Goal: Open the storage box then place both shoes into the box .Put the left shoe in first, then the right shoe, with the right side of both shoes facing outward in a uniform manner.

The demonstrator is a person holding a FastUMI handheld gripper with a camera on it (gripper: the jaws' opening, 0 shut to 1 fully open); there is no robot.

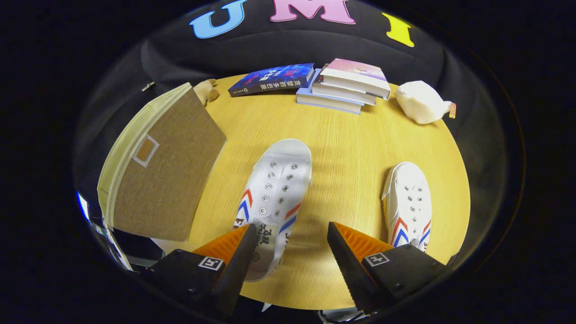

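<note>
Two white canvas shoes with red and blue chevrons lie on the round wooden table (342,148), toes pointing away. One shoe (276,189) lies just ahead of my fingers, its heel end running in beside the left finger (229,247). The other shoe (408,202) sits off to the right, beyond the right finger (355,245). The storage box (166,171), brown fabric with cream trim and a small label window, stands to the left with its lid shut. My gripper (291,231) is open and hovers above the table, nothing pressed between its fingers.
At the table's far side lie a dark blue book (272,78) and a stack of three books (344,85). A white plush pouch (423,101) rests at the far right, and a small brown plush toy (207,90) peeks out behind the box.
</note>
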